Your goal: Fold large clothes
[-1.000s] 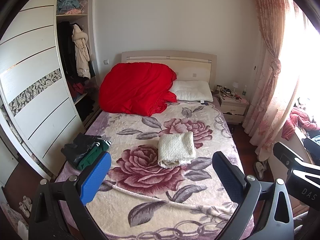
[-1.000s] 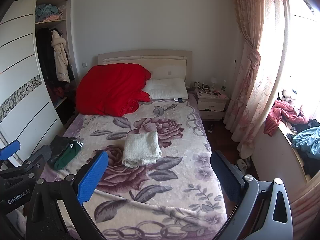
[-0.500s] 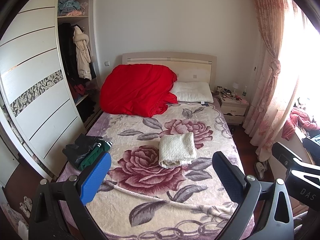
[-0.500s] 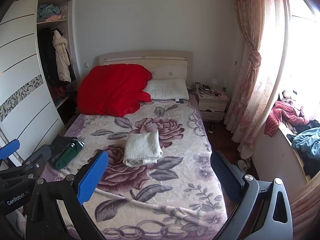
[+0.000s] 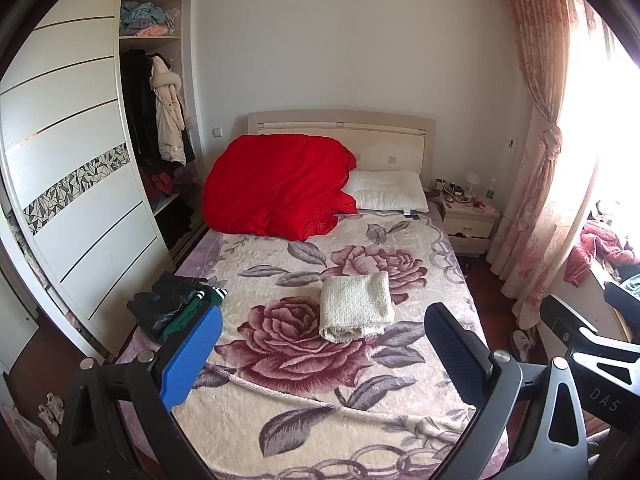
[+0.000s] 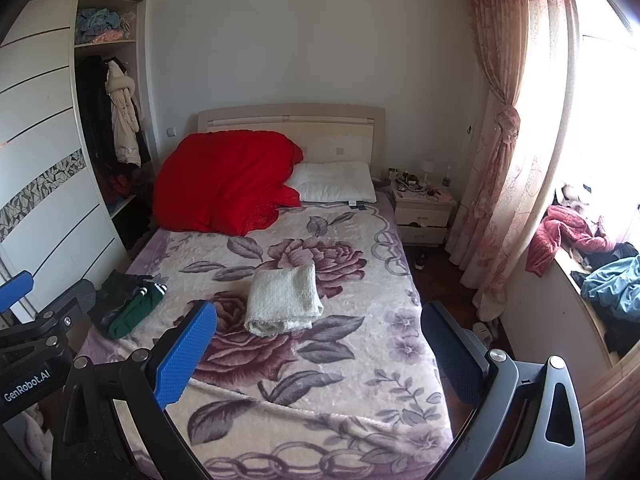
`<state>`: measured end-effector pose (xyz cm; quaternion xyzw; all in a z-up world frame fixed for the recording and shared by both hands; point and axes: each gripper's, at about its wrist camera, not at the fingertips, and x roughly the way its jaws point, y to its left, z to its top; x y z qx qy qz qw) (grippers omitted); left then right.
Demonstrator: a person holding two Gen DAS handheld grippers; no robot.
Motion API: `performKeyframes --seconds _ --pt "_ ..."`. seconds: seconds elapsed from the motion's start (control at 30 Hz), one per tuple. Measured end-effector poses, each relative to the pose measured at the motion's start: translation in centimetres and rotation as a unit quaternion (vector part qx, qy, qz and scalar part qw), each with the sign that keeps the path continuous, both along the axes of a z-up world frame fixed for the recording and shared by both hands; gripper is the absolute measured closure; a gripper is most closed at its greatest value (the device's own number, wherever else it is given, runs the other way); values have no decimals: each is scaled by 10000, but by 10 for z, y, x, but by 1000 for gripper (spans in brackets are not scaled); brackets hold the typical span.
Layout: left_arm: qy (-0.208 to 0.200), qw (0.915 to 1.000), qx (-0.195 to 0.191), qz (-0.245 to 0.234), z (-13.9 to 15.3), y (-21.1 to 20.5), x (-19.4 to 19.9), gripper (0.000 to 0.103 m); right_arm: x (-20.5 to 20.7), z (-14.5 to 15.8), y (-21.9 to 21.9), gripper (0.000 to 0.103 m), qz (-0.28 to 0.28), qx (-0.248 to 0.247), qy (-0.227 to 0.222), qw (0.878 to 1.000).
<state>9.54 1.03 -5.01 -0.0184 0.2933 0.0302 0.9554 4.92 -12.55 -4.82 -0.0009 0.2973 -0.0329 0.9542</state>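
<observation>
A folded cream knit garment [image 5: 355, 306] [image 6: 283, 300] lies in the middle of the rose-patterned bed [image 5: 280, 392] [image 6: 304, 384]. A small pile of dark and green clothes [image 5: 174, 306] [image 6: 128, 304] sits at the bed's left edge. My left gripper [image 5: 324, 356] is open, held above the foot of the bed and well short of the cream garment, with nothing between its blue fingers. My right gripper [image 6: 320, 352] is open too and empty, beside the left one. The left gripper's body [image 6: 36, 344] shows at the left edge of the right wrist view.
A red quilt [image 5: 276, 188] and a white pillow [image 5: 386, 196] lie by the headboard. A wardrobe [image 5: 76, 184] stands along the left, a nightstand [image 5: 468, 220] and curtain [image 5: 536, 184] on the right. Loose clothes [image 6: 600, 272] lie on the window ledge.
Both views have shifted down a little, so the bed and headboard sit slightly lower in frame. Both grippers stay open and empty; the clothes have not moved.
</observation>
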Motion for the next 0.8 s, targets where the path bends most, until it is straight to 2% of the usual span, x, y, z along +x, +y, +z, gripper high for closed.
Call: performKeyframes --seconds 0.8 --pt "-40 10000 49 32 3 2 2 0 4 1 0 0 30 17 -20 10000"
